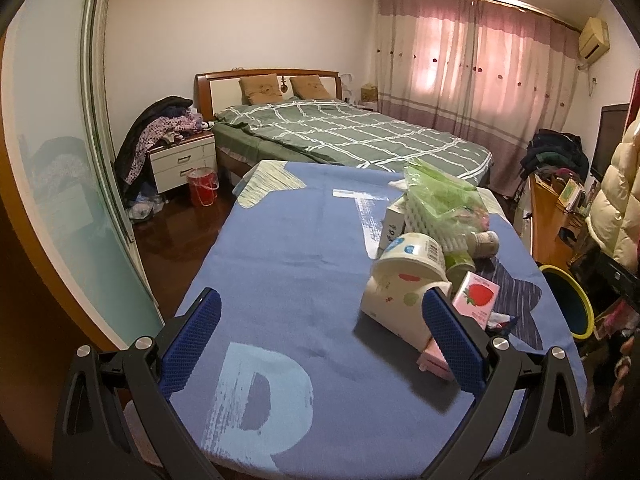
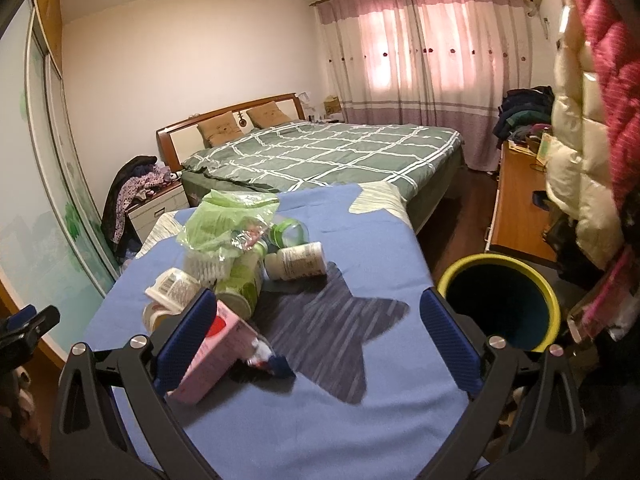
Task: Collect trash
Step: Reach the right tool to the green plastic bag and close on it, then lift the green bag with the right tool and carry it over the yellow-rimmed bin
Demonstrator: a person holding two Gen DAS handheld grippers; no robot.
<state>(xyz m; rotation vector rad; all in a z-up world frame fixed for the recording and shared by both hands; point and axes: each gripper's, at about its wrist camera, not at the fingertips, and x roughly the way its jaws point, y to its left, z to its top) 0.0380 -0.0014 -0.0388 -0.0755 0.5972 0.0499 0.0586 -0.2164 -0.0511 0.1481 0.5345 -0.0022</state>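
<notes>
A heap of trash lies on a table under a blue cloth (image 1: 288,264). It holds a white paper cup (image 1: 404,292), a pink strawberry milk carton (image 1: 478,298), a green plastic bag (image 1: 440,192) and small white bottles (image 2: 298,260). My left gripper (image 1: 324,332) is open and empty above the cloth, its right finger beside the cup. My right gripper (image 2: 316,336) is open and empty; its left finger is beside the pink carton (image 2: 212,356), with a small crumpled wrapper (image 2: 268,360) between the fingers. A dark bin with a yellow rim (image 2: 500,300) stands on the floor right of the table.
A bed with a green checked cover (image 1: 344,132) stands behind the table. A nightstand piled with clothes (image 1: 180,156) and a red bucket (image 1: 202,186) are at the left. A wooden desk (image 2: 516,208) and hanging coats (image 2: 584,140) are at the right.
</notes>
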